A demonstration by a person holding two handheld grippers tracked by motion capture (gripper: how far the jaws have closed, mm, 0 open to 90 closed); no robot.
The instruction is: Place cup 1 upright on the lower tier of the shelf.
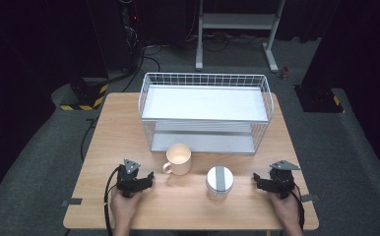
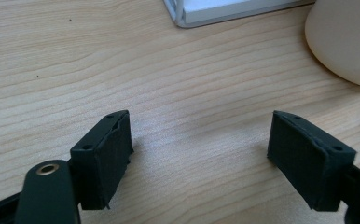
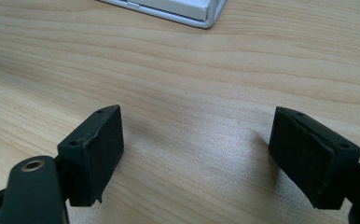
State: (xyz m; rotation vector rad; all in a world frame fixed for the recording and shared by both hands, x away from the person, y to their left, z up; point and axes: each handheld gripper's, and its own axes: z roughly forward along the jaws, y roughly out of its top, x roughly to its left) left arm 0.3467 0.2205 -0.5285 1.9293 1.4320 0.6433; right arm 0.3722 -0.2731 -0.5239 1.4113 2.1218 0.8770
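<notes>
both hand-held grippers, left [image 1: 148, 178] and right [image 1: 258, 181], rest open beside mug [image 1: 179, 159] and jar [image 1: 219, 182].

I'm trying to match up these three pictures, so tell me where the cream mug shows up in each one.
High view: the mug stands near the table's middle, just in front of the wire rack, handle toward the left gripper.
Left gripper view: the mug sits at the top right corner, cut off by the edge.
Right gripper view: no mug there.
Shared landmark: the rack's white base, its corner at the top of both gripper views.
</notes>
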